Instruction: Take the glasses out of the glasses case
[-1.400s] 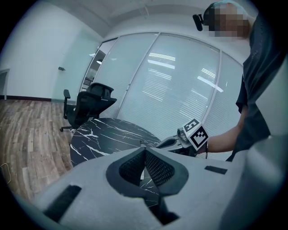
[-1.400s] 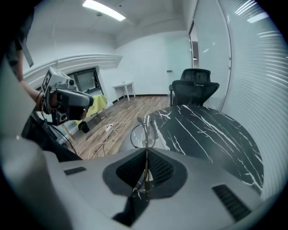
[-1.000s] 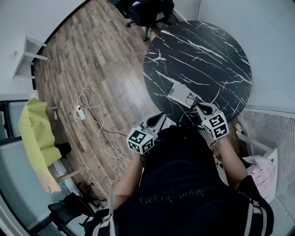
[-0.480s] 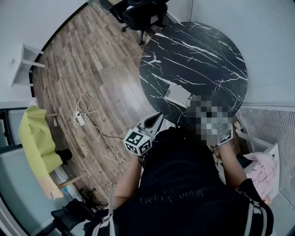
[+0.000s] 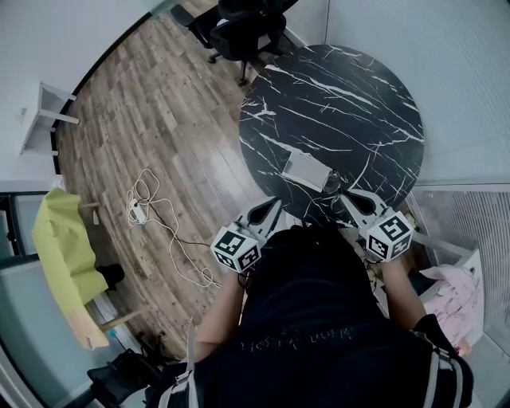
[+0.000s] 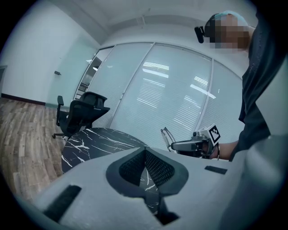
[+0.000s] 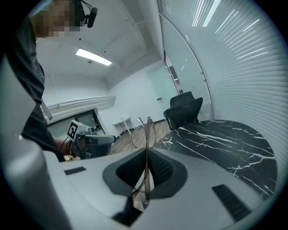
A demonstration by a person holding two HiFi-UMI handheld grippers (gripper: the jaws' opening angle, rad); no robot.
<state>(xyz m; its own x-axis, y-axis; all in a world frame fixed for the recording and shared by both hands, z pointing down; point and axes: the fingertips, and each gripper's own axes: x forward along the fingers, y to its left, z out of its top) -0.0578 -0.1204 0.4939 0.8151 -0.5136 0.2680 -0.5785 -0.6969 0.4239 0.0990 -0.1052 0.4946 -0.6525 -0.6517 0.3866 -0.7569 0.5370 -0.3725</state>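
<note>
A flat grey glasses case point(image 5: 307, 170) lies on the near part of the round black marble table point(image 5: 351, 88). The thin-framed glasses point(image 7: 146, 128) stand upright between the jaws of my right gripper point(image 7: 146, 155), which is shut on them. In the head view the glasses point(image 5: 333, 183) hang just right of the case, at the tip of the right gripper point(image 5: 351, 198). My left gripper point(image 5: 267, 209) is off the table's near-left edge, its jaws together with nothing between them. The left gripper view shows the right gripper point(image 6: 180, 144) holding the glasses point(image 6: 167, 137) in the air.
A black office chair point(image 5: 247, 20) stands at the table's far side. White cables point(image 5: 159, 215) lie on the wood floor to the left. A glass wall with blinds point(image 6: 180, 90) runs behind the table. A pink cloth point(image 5: 454, 299) sits in a rack at right.
My right gripper has drawn back a little from the case toward my body, with the glasses in it. The left gripper has stayed about where it was.
</note>
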